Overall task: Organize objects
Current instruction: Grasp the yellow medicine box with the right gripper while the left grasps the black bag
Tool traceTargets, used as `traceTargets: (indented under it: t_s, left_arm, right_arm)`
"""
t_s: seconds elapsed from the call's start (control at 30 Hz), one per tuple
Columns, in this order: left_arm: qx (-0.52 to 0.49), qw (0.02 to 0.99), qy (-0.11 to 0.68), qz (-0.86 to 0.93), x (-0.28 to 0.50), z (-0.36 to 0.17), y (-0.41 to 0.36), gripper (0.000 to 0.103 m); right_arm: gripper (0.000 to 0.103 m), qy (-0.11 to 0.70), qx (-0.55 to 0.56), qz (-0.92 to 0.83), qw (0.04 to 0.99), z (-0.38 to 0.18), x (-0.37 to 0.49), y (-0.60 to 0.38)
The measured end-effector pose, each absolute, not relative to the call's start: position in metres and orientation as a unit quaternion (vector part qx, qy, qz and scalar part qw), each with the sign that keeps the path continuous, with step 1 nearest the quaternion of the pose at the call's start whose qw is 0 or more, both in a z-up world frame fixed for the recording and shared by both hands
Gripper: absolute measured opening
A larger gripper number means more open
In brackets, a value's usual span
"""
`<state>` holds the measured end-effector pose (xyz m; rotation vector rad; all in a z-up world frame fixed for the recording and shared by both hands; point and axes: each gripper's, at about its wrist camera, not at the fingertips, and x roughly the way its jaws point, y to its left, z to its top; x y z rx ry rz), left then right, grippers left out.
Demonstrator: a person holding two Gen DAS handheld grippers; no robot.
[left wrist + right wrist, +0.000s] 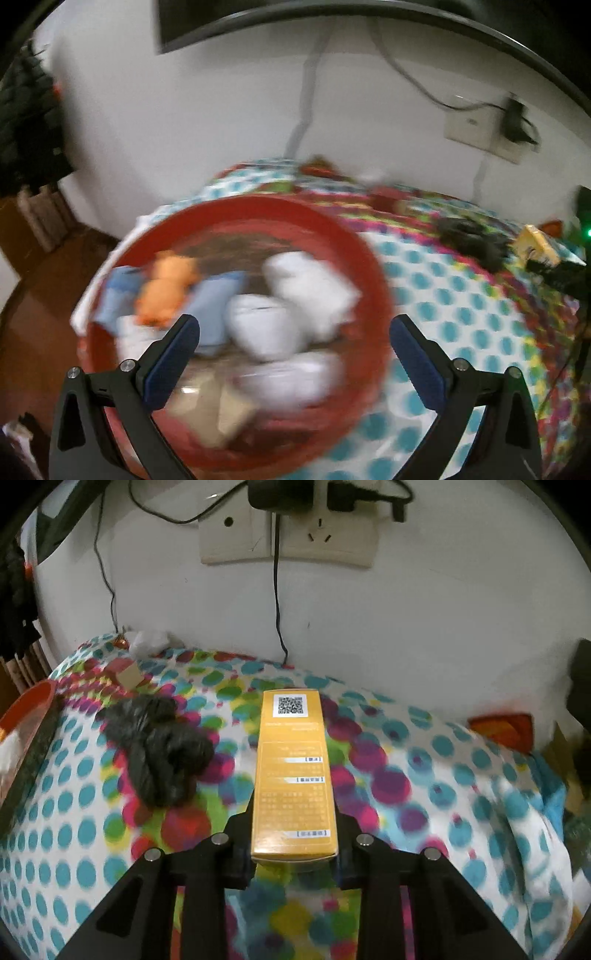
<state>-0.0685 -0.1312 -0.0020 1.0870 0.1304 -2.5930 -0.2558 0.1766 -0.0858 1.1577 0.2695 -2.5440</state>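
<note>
A red round basin (pixel 373 266) sits on the dotted cloth and holds white bundles (pixel 306 284), an orange toy (pixel 166 288), blue items and a tan box; the view is blurred. My left gripper (pixel 293 328) is open and empty just above the basin's near side. My right gripper (pixel 293 812) is shut on a long yellow box (pixel 293 771) with a QR code, held above the cloth. The box also shows in the left wrist view (pixel 533 243) at far right. The basin's rim (pixel 29 701) shows at the left edge of the right wrist view.
A black crumpled bag (pixel 162 749) lies left of the yellow box. A small tan and red box (pixel 127 674) sits near the wall. An orange item (pixel 504 729) lies at right. Wall sockets (pixel 288 535) with cables hang above the cloth.
</note>
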Motion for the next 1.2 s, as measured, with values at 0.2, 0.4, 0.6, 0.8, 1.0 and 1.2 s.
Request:
traceTargets:
  t_s: [0.2,0.4,0.6,0.8,1.0,1.2]
  left_arm:
    - [0.391,0.099,0.053,-0.914,-0.114,-0.007,-0.065,0.103]
    - [0.414,0.076,0.055,-0.905,-0.17,-0.019,-0.016,0.103]
    - [0.438,0.088,0.104,-0.889,-0.23,-0.032,0.004,0.102]
    - [0.453,0.103,0.102,-0.88,-0.274,-0.047,0.022,0.102]
    - [0.458,0.107,0.134,-0.872,-0.296,-0.061,0.02,0.102]
    - [0.466,0.056,0.162,-0.868,-0.3,-0.071,0.022,0.09]
  right_arm:
    - [0.03,0.069,0.415,-0.895,0.15,-0.086,-0.2,0.215]
    - [0.03,0.054,0.419,-0.895,0.141,-0.087,-0.164,0.229]
    - [0.031,0.049,0.423,-0.893,0.143,-0.088,-0.161,0.234]
    - [0.032,0.036,0.427,-0.891,0.151,-0.088,-0.163,0.238]
    - [0.032,0.033,0.427,-0.891,0.152,-0.088,-0.163,0.239]
    - [0.032,0.03,0.427,-0.891,0.153,-0.087,-0.162,0.24]
